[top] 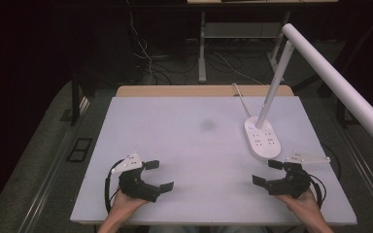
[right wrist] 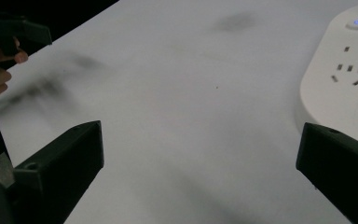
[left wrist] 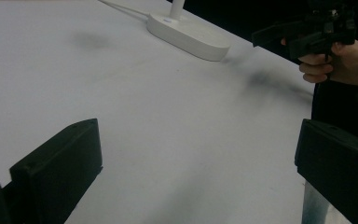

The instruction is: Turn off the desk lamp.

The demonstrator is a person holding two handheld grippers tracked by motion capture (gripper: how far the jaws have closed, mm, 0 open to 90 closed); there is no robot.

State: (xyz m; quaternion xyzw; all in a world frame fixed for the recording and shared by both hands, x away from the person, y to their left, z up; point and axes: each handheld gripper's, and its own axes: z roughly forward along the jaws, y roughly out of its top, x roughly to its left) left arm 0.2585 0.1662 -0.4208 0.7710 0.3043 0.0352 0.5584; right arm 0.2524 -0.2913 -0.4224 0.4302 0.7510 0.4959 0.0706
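Two grippers sit low over the white tabletop, each with its fingers spread wide and gripping nothing. In the high view the left gripper is at about 7 o'clock and the right gripper at about 5 o'clock. Nearest the right gripper, at about 3 o'clock, stands the white lamp base with sockets and a blue light.

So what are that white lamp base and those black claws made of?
The lamp base looks like smooth, slightly glossy white plastic: moulded rounded edges, socket slots and a small blue light. The left hand-held gripper and right hand-held gripper seem matte black plastic, blocky and dull, possibly printed. The tabletop looks matte white, a laminate perhaps.
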